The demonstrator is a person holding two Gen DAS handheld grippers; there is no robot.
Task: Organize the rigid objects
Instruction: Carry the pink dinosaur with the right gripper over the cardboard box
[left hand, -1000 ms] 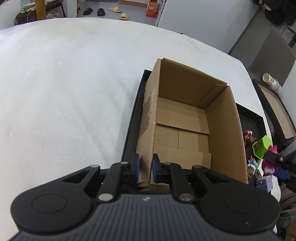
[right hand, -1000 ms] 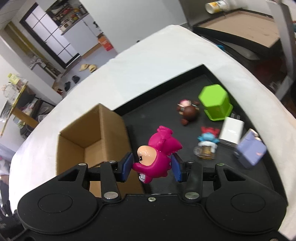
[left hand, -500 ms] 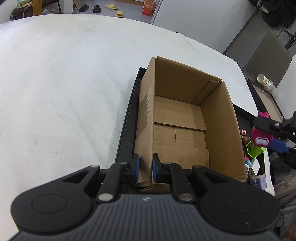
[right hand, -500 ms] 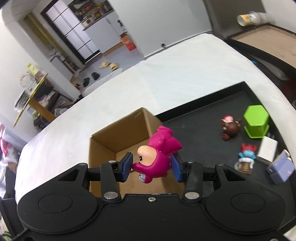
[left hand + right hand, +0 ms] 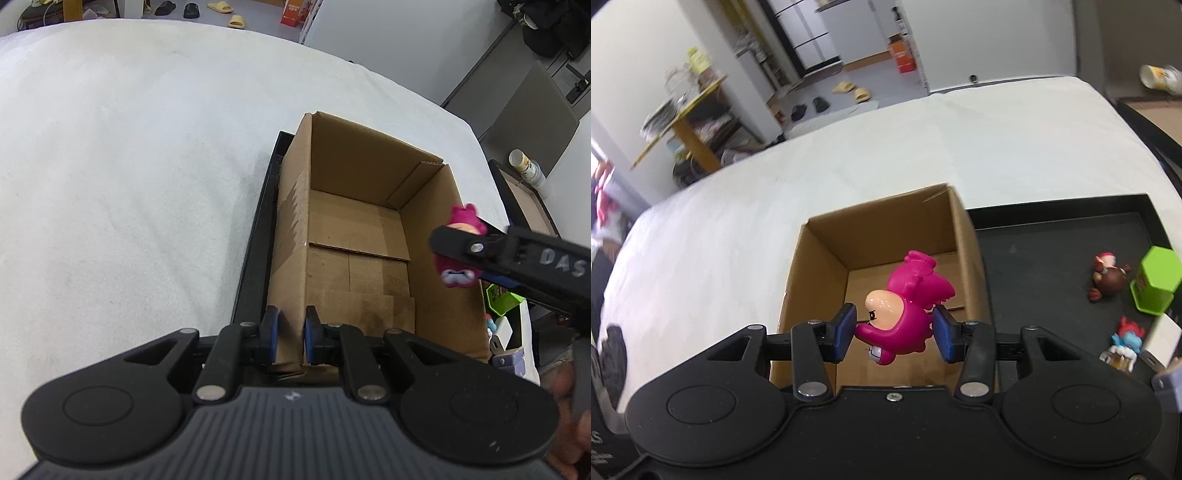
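An open cardboard box [image 5: 354,236] stands on the left part of a black tray [image 5: 1052,236]; it also shows in the right wrist view [image 5: 827,266]. My left gripper [image 5: 290,332] is shut on the box's near left corner wall. My right gripper [image 5: 893,332] is shut on a pink toy figure [image 5: 905,306] and holds it over the box's right side; the figure also shows in the left wrist view [image 5: 461,225]. The box looks empty inside.
On the tray right of the box lie a brown figure [image 5: 1108,277], a green hexagonal block [image 5: 1156,280], a small blue and red figure [image 5: 1126,339] and a white block [image 5: 1161,341]. A white cloth [image 5: 129,166] covers the table. A second tray [image 5: 524,199] stands beyond the table's right edge.
My right gripper has carried the pink figure up off the tray and leftwards to over the box. My left gripper has kept its hold on the box corner.
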